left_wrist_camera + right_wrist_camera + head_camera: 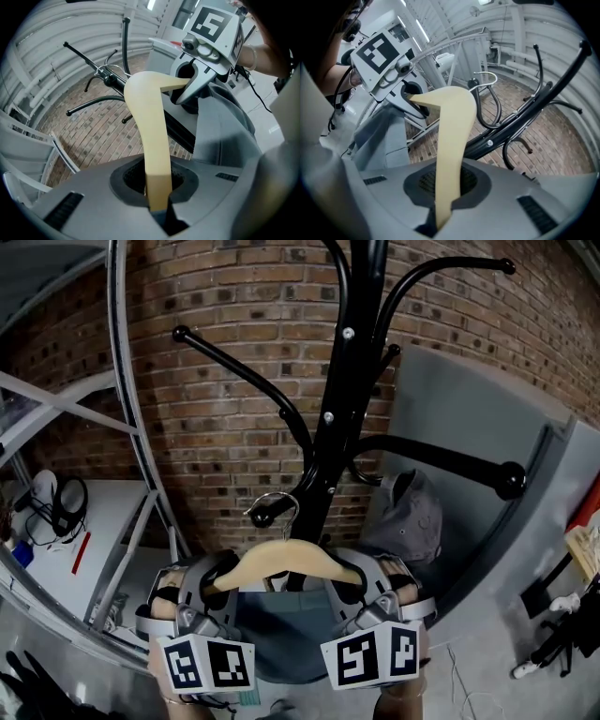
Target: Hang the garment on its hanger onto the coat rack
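Note:
A pale wooden hanger [281,560] with a metal hook [277,503] is held level in front of the black coat rack [338,381]. A blue-grey garment [298,638] hangs from it. My left gripper [216,577] is shut on the hanger's left arm [152,136], and my right gripper [362,577] is shut on its right arm [450,140]. The hook sits close to the knob of a short lower rack peg [262,518]; I cannot tell if they touch. From the right gripper view the hook [488,82] shows beside the rack's pole [525,117].
A brick wall [234,315] stands behind the rack. A grey cap [412,517] hangs under a thick rack arm [450,463] on the right. A white metal frame [122,427] and a white table [56,559] with cables are at the left.

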`<action>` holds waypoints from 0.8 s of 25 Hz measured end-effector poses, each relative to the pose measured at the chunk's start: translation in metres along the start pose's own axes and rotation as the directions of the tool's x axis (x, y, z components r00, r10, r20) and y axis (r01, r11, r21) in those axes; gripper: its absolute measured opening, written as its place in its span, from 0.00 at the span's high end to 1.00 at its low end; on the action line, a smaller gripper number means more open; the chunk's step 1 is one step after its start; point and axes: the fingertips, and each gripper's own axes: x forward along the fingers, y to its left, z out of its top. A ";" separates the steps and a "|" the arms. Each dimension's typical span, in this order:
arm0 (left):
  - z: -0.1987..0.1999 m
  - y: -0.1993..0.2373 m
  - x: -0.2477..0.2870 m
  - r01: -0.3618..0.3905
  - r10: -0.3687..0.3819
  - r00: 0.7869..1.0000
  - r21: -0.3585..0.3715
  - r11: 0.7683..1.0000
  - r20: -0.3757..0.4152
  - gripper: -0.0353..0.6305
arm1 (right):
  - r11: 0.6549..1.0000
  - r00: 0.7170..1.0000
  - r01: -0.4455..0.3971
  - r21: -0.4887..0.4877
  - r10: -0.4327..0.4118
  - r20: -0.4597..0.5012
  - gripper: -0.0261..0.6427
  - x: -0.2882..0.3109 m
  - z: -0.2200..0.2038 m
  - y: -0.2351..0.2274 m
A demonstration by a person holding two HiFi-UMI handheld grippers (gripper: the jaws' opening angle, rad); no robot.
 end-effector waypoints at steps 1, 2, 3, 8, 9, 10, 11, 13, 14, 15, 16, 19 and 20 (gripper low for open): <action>-0.001 0.001 0.004 0.004 -0.004 1.000 0.001 1.000 -0.001 0.90 | 1.000 1.000 -0.003 0.003 0.003 -0.004 0.92 0.003 -0.001 -0.001; -0.001 0.001 0.008 0.009 -0.009 1.000 0.001 1.000 -0.002 0.90 | 1.000 1.000 -0.005 0.006 0.005 -0.008 0.92 0.007 -0.003 -0.002; -0.002 0.001 0.012 0.014 -0.014 1.000 0.001 1.000 -0.003 0.90 | 1.000 1.000 -0.007 0.009 0.008 -0.013 0.92 0.010 -0.005 -0.002; -0.008 -0.005 0.027 0.041 -0.041 0.999 -0.006 0.999 0.003 0.90 | 1.000 0.999 -0.013 0.021 0.014 -0.037 0.92 0.021 -0.015 0.000; -0.009 -0.006 0.030 0.047 -0.046 0.999 -0.008 0.999 0.009 0.90 | 1.000 0.999 -0.014 0.024 0.015 -0.044 0.92 0.024 -0.018 0.000; -0.010 -0.008 0.033 0.052 -0.052 0.999 -0.011 0.999 0.011 0.90 | 1.000 0.999 -0.016 0.025 0.017 -0.051 0.92 0.026 -0.020 0.001; -0.011 -0.009 0.037 0.058 -0.058 0.998 -0.013 0.998 0.012 0.90 | 1.000 0.998 -0.018 0.025 0.020 -0.059 0.92 0.029 -0.023 0.002; -0.014 -0.014 0.043 0.070 -0.070 0.998 -0.018 0.997 0.009 0.90 | 0.999 0.997 -0.023 0.024 0.025 -0.079 0.92 0.033 -0.029 0.004; -0.015 -0.017 0.045 0.075 -0.075 0.997 -0.019 0.997 0.008 0.90 | 0.999 0.996 -0.025 0.024 0.027 -0.089 0.92 0.035 -0.032 0.005; -0.016 -0.019 0.048 0.081 -0.081 0.997 -0.019 0.997 0.005 0.90 | 0.999 0.995 -0.026 0.025 0.029 -0.098 0.92 0.037 -0.036 0.006; -0.018 -0.022 0.051 0.087 -0.087 0.996 -0.020 0.996 0.002 0.90 | 0.999 0.994 -0.028 0.025 0.031 -0.106 0.92 0.039 -0.039 0.007; -0.021 -0.029 0.058 0.102 -0.103 0.995 -0.023 0.994 -0.003 0.90 | 0.999 0.992 -0.034 0.027 0.038 -0.124 0.92 0.045 -0.048 0.011; -0.021 -0.031 0.060 0.106 -0.107 0.994 -0.025 0.994 -0.003 0.90 | 0.999 0.991 -0.036 0.029 0.040 -0.128 0.92 0.046 -0.050 0.012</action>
